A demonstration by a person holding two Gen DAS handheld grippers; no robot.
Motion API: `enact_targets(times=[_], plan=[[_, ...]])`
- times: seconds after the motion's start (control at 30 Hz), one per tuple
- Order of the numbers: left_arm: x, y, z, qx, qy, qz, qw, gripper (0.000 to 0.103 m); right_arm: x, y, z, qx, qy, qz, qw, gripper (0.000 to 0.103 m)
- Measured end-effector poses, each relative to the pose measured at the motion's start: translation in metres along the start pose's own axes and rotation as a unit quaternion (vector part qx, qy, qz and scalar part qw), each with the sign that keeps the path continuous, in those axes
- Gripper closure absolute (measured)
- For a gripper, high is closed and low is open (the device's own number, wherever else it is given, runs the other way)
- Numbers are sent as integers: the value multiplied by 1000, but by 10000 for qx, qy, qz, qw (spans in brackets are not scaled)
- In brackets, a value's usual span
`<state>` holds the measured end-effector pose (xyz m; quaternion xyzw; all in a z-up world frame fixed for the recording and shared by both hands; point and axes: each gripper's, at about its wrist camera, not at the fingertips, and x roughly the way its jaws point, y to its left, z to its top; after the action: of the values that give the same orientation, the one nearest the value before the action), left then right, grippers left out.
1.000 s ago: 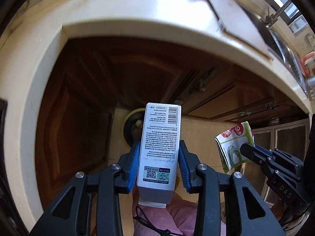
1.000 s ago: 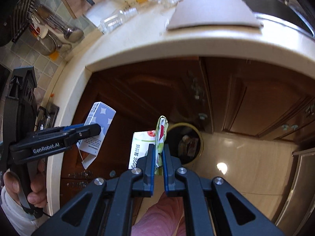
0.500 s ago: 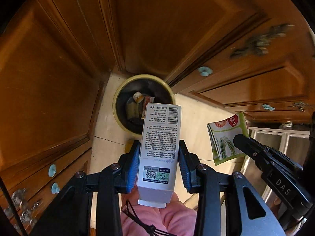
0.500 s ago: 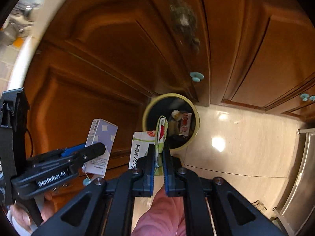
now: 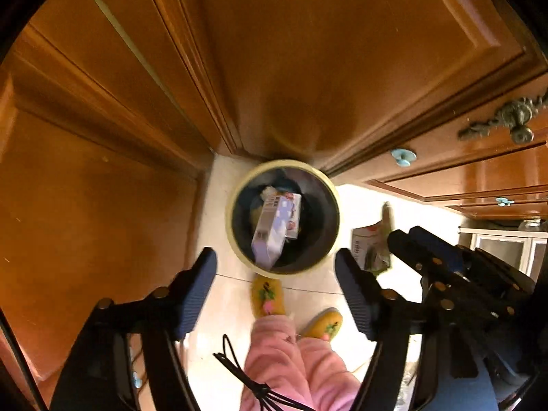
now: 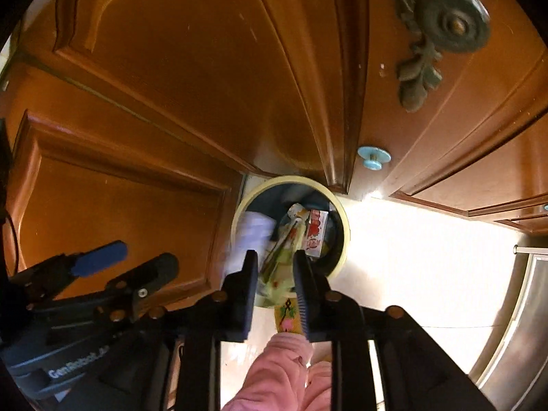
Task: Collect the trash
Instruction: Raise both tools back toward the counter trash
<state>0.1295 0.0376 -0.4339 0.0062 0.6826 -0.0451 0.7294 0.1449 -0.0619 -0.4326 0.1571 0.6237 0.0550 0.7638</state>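
A round yellow-rimmed trash bin (image 5: 239, 257) stands on the floor against the cabinets. A white carton (image 5: 274, 229) falls into it, blurred. My left gripper (image 5: 275, 270) is open and empty above the bin. My right gripper (image 6: 274, 267) has its jaws apart above the bin (image 6: 346, 226). A green and white wrapper (image 6: 279, 257) is blurred between and below the fingers, loose. In the left wrist view the wrapper (image 5: 368, 246) sits at the right gripper's tip. The carton (image 6: 248, 236) shows white at the bin's left side.
Brown wooden cabinet doors (image 5: 308, 51) with a blue knob (image 6: 373, 156) and an ornate metal handle (image 6: 441, 24) rise behind the bin. The person's pink trousers (image 5: 294, 359) and yellow slippers (image 5: 267, 294) stand on the pale floor. A steel appliance (image 6: 520, 325) is right.
Both grippers dropped lower over the bin and opened. The left let go of the carton, which falls into the bin. The right released the wrapper.
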Motion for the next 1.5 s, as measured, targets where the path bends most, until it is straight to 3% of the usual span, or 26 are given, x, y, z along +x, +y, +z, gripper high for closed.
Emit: enact_targets(times=[0.2,0.37,0.63,0.83,1.1,1.33,1.5], plan=[[-23,4,2,6,2,162,9999,30,-16,4,4,31,44,-43,10000,78],[-54,-2,-2,31,-62,240,9997,30,-55,7,0,-36,55,-13,10000,78],[-148,-20,-16,236,-457,165,9985,30,-150,6,-21,-87,-115,215,9997,78],[-226,-31,-23,419,-914,292,9945,29,-227,11,-30,-386,-659,374,9964,78],[-314,-48,-27,644,-1806,469,9803,25,-327,16,-41,-916,-1591,393,9822,78],[-367,-56,-26,727,-2440,642,9649,21,-372,14,-41,-1039,-1990,534,9730,77],[-396,-60,-14,946,-2876,969,9481,12,-382,15,-31,-983,-2185,609,9690,70]])
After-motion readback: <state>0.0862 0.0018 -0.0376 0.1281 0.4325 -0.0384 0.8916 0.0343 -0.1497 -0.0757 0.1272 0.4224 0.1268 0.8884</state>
